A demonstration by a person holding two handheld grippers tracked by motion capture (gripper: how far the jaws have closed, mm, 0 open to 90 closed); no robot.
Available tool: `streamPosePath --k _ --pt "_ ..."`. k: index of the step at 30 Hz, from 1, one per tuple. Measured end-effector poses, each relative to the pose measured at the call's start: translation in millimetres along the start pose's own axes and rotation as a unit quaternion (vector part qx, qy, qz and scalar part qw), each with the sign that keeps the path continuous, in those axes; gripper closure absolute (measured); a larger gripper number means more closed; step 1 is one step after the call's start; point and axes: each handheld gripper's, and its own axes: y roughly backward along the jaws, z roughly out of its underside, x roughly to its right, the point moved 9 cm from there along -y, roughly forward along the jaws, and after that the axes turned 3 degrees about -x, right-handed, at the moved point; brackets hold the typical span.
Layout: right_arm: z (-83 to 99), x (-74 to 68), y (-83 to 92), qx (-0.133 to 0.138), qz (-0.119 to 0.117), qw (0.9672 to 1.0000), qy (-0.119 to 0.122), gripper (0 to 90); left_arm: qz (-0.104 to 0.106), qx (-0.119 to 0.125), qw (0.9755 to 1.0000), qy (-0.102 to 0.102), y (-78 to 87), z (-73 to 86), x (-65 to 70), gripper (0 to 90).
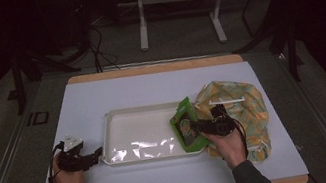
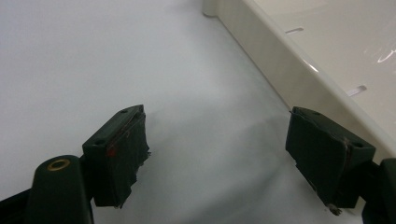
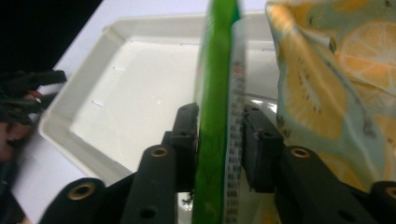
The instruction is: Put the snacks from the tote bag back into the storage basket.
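A green snack packet [image 1: 185,128] hangs over the right end of the white tray [image 1: 120,117], pinched in my right gripper [image 1: 197,127]. In the right gripper view the packet [image 3: 217,93] stands edge-on between the two black jaws, which are shut on it above the tray [image 3: 84,100]. My left gripper [image 1: 97,155] rests on the white table cover just left of the tray, jaws spread wide with nothing between them. In the left gripper view its fingers [image 2: 116,149] frame bare white cover, with the tray wall [image 2: 289,70] at the right.
A cloth bag [image 1: 240,108] printed with orange and lemon slices lies crumpled at the right of the tray, under my right hand. A white mat [image 1: 100,90] covers the wooden table. Dark floor and a metal stand's legs [image 1: 177,12] lie beyond the far edge.
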Motion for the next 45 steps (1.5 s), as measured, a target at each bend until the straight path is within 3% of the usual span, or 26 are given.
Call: streamPosePath --k 3,11,23,33,45 --pt "4.8 1.0 2.0 -0.002 0.016 0.9998 0.009 65.0 0.000 -0.001 1.0000 0.000 -0.1 0.1 0.0 21.1" --pt "13.0 -3.7 8.5 0.002 0.029 0.9993 0.024 59.9 0.000 -0.001 1.0000 0.000 -0.1 0.0 0.1 21.1" --pt "19.7 -9.2 17.6 0.007 0.031 0.9990 0.031 58.9 -0.001 0.000 1.0000 0.000 -0.1 0.0 0.1 21.1" --pt "13.1 -3.3 25.3 0.012 0.040 0.9985 0.036 60.4 0.000 0.000 1.0000 0.000 -0.1 0.0 0.0 21.1" --pt "4.1 8.9 38.5 0.012 0.069 0.9957 0.061 67.9 -0.001 0.000 1.0000 0.001 -0.3 -0.1 0.0 21.1"
